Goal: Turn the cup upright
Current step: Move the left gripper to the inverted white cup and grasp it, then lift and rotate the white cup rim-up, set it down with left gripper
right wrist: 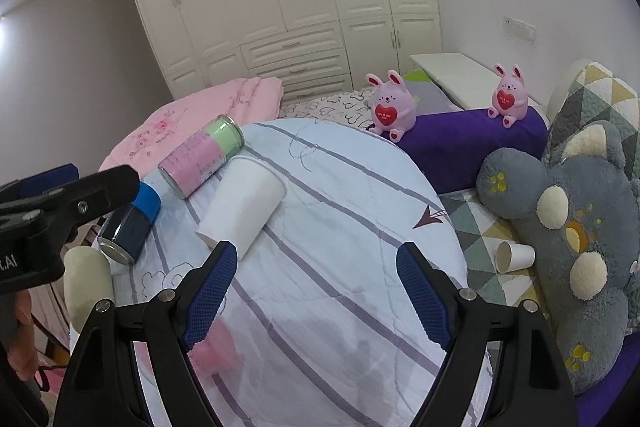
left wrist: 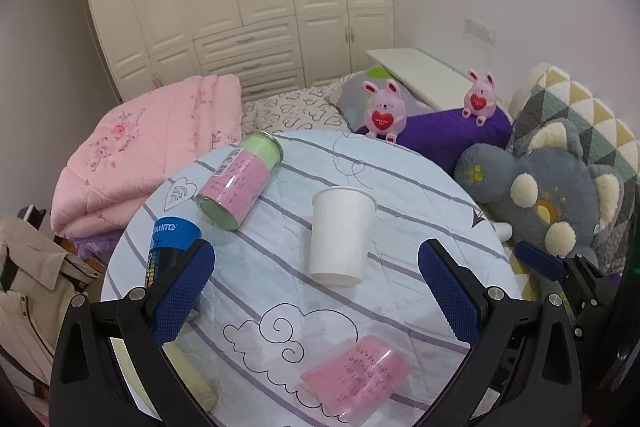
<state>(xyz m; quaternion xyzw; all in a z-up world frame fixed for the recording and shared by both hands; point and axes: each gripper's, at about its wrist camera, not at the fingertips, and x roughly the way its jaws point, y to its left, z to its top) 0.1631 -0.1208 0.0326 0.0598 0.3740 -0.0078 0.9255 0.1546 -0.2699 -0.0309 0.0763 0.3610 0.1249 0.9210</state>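
Note:
A white paper cup (left wrist: 341, 235) lies on its side on the round table covered with a striped cloth (left wrist: 400, 195), its mouth pointing away from me. In the right wrist view the cup (right wrist: 244, 205) lies left of centre, mouth to the upper right. My left gripper (left wrist: 316, 291) is open and empty, its fingers on either side of the cup's base end, a little short of it. My right gripper (right wrist: 316, 291) is open and empty, to the right of the cup and nearer me. The left gripper also shows at the left edge of the right wrist view (right wrist: 60, 207).
A pink-and-green can (left wrist: 240, 183) and a blue can (left wrist: 170, 247) lie left of the cup. A pink-labelled container (left wrist: 358, 379) lies near the front. A cream cylinder (right wrist: 86, 283) lies at the left edge. Plush toys (right wrist: 572, 227) and another paper cup (right wrist: 514, 257) lie off the table to the right.

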